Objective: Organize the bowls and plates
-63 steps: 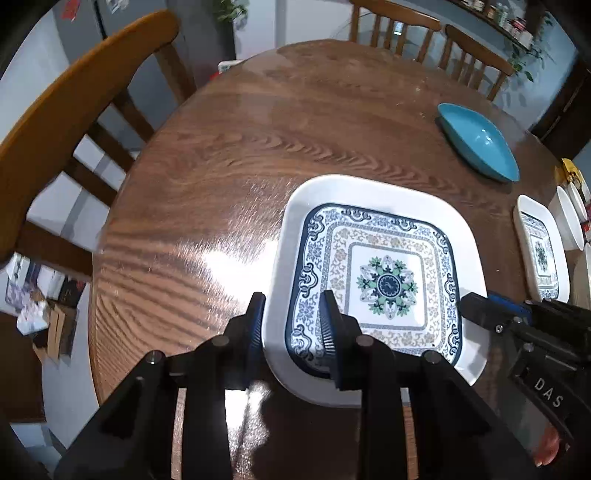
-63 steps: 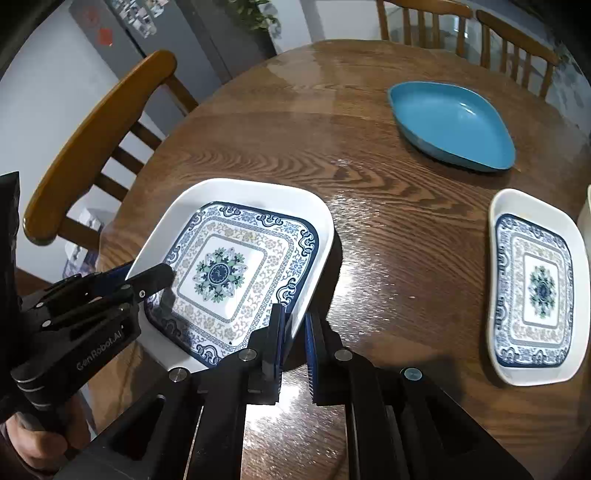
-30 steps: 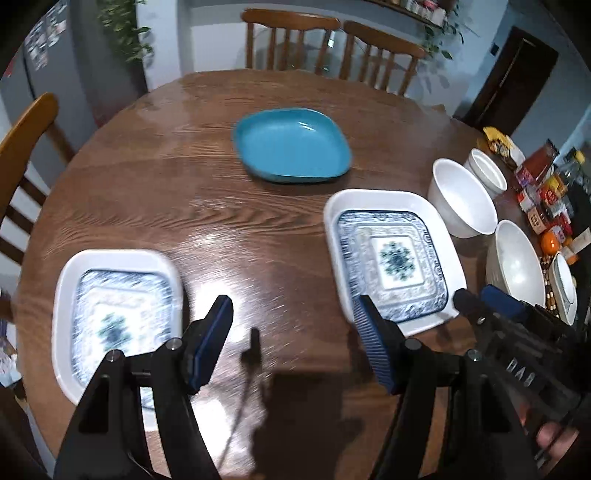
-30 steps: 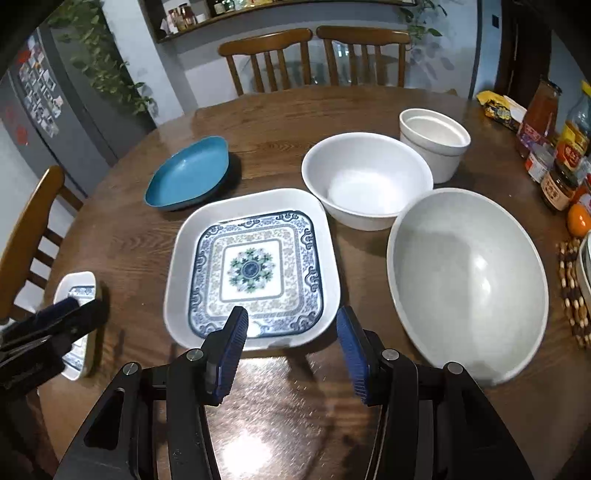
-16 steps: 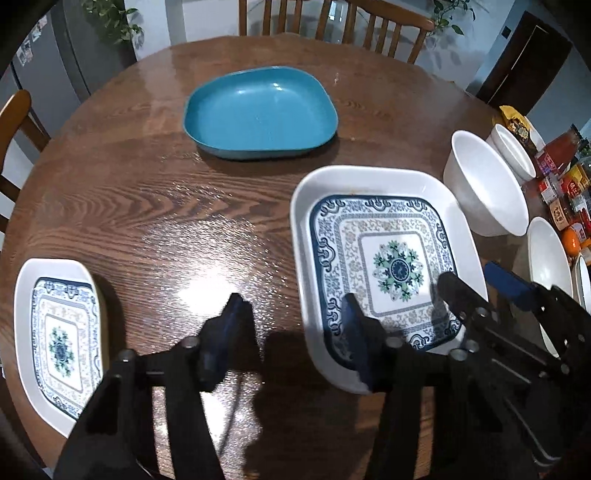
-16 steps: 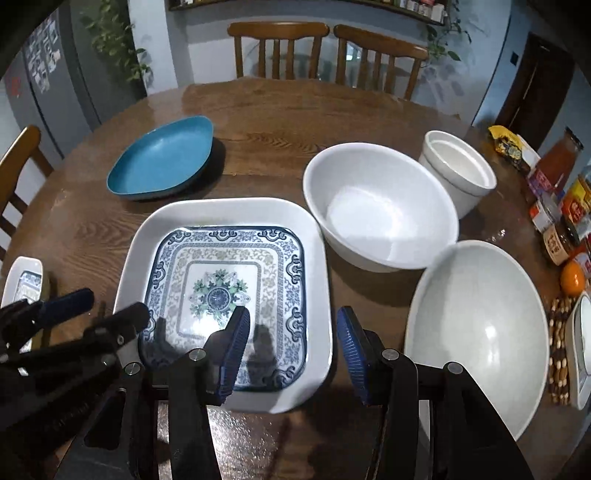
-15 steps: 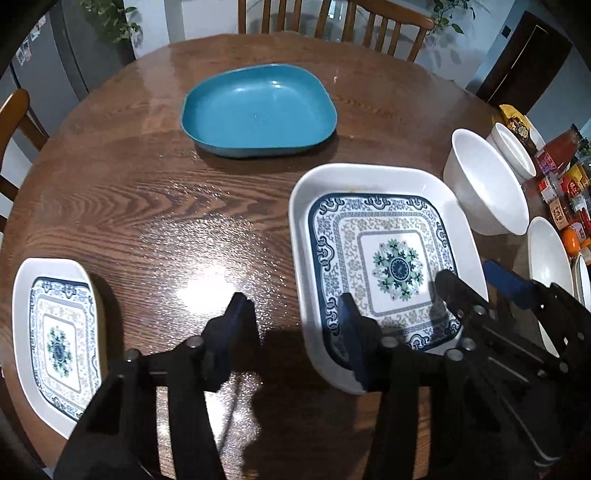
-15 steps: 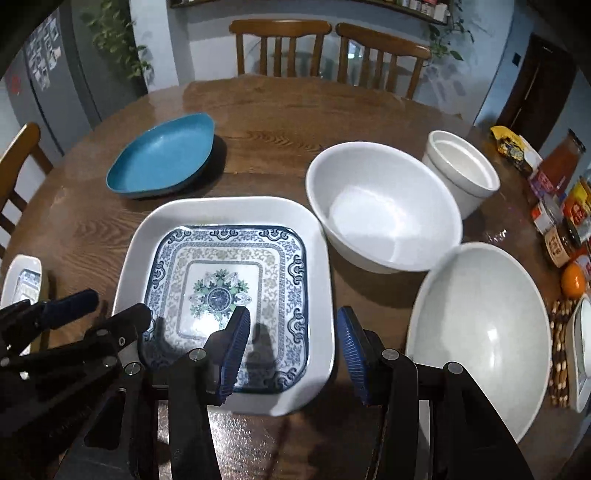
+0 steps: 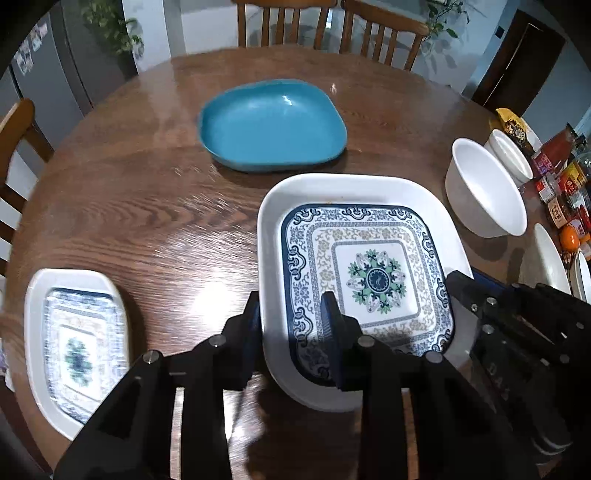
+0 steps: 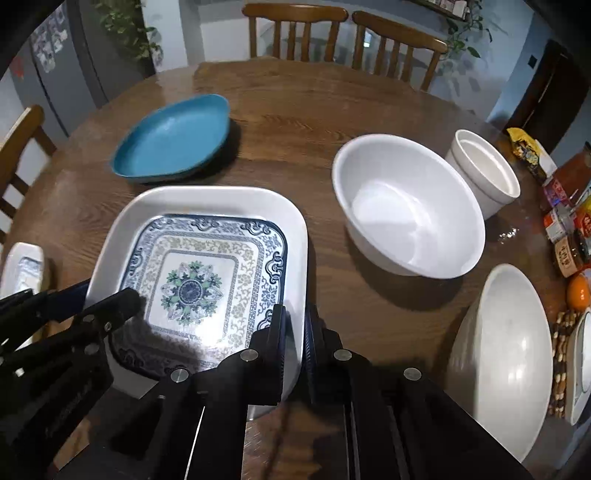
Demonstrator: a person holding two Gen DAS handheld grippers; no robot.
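A large square white plate with a blue pattern (image 9: 369, 273) lies on the round wooden table (image 9: 140, 192); it also shows in the right wrist view (image 10: 199, 280). My left gripper (image 9: 293, 317) is shut on its left front rim. My right gripper (image 10: 293, 328) is shut on its right front rim. A second patterned plate (image 9: 74, 343) lies at the left, and a blue plate (image 9: 273, 125) behind. White bowls (image 10: 406, 206) (image 10: 506, 354) and a white ramekin (image 10: 484, 170) stand at the right.
Jars, packets and an orange (image 10: 578, 291) crowd the table's right edge. Wooden chairs (image 10: 340, 29) stand behind the table and one at the left (image 9: 14, 133). A fridge (image 10: 55, 62) is at the back left.
Both grippers moved in over the large patterned plate's front corners and closed on its rim. They were open half a second ago.
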